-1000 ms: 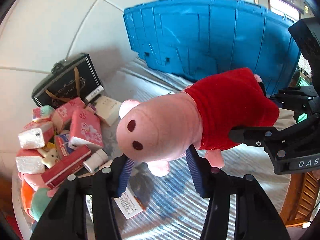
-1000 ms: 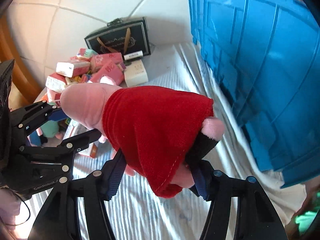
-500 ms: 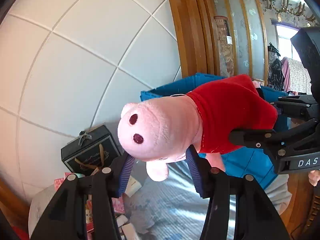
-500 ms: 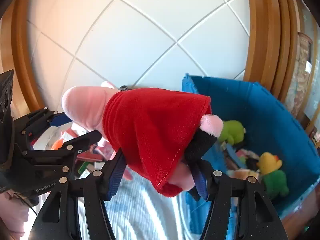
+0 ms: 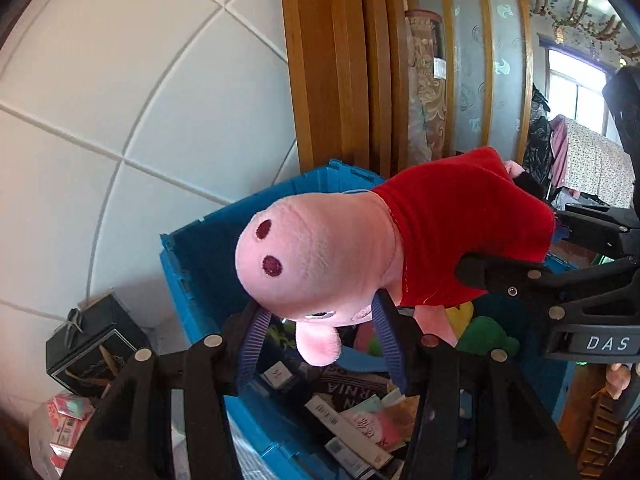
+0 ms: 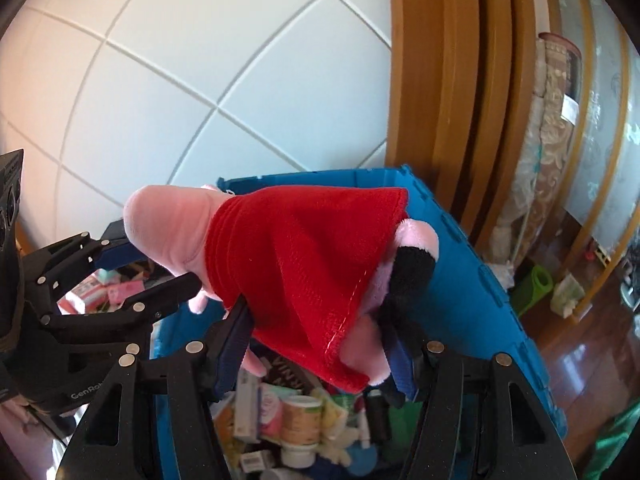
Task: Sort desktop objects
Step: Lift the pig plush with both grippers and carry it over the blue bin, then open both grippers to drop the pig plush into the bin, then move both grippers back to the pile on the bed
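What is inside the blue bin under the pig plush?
In the blue bin: boxes, a white jar, green and yellow plush toys. The pig plush and grippers hide the rest.

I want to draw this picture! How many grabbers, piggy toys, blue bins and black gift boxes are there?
Grippers: 2 (left gripper, right gripper)
Pig plush: 1
Blue bin: 1
Black gift box: 1
Total: 5
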Available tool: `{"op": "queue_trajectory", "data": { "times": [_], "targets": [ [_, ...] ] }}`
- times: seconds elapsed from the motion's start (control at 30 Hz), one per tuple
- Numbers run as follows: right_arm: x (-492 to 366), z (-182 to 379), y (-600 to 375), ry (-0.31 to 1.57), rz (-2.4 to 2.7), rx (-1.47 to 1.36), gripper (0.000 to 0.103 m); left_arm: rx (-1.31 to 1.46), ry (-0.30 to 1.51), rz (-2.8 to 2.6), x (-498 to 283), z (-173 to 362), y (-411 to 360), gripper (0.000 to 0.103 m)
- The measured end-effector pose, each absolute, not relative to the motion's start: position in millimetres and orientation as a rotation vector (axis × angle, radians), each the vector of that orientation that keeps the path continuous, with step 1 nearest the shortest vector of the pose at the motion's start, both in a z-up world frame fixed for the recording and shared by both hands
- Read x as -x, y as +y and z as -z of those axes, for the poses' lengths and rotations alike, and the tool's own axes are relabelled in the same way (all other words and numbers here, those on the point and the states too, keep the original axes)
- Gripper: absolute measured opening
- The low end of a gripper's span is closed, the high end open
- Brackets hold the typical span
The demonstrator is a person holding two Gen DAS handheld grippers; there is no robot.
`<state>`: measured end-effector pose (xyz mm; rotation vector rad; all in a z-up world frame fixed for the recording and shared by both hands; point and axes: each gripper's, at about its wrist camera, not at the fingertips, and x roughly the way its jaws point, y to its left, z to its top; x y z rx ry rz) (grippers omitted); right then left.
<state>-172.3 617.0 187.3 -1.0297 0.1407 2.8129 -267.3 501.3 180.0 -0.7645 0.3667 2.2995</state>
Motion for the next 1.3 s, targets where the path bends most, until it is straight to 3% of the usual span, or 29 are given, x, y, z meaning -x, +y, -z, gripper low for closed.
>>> {"op": "queue_trajectory", "data": {
  "times": [0.27, 0.47, 0.53, 0.6, 0.63, 0.87, 1.1, 1.3],
  "targets": [
    [213.1, -146.4, 686.6, 0.192, -2.671, 1.16, 0.061, 1.012, 0.381, -2.33, 295.9, -143.1, 553.6, 0.051],
    [211.2, -130.1, 682.9, 0.133, -2.633, 1.206, 0.062, 1.043, 0.347, -2.367, 295.1, -141.9, 527.1, 0.051],
    [209.0, -126.5, 682.9, 0.127, -2.633, 1.21, 0.074, 1.035, 0.284, -2.389, 291.5, -147.1, 505.5, 0.051],
    [202.2, -128.0, 672.0, 0.106, -2.644, 1.209, 0.1, 1.021, 0.235, -2.427, 284.7, -149.9, 479.3, 0.051],
    [198.3, -129.0, 665.6, 0.088, -2.651, 1.203, 0.103, 1.009, 0.214, -2.441, 281.4, -151.8, 466.5, 0.051],
    [172.3, -145.0, 608.7, 0.019, -2.738, 1.136, 0.103, 0.885, -0.01, -2.59, 249.6, -155.0, 347.5, 0.058],
    [149.5, -162.2, 531.5, 0.104, -2.903, 1.033, 0.103, 1.064, -0.153, -2.672, 234.2, -118.3, 245.8, 0.058],
    [141.3, -164.7, 452.7, 0.15, -3.03, 1.008, 0.103, 1.035, -0.171, -2.828, 203.9, -92.7, 168.9, 0.058]
  ]
}}
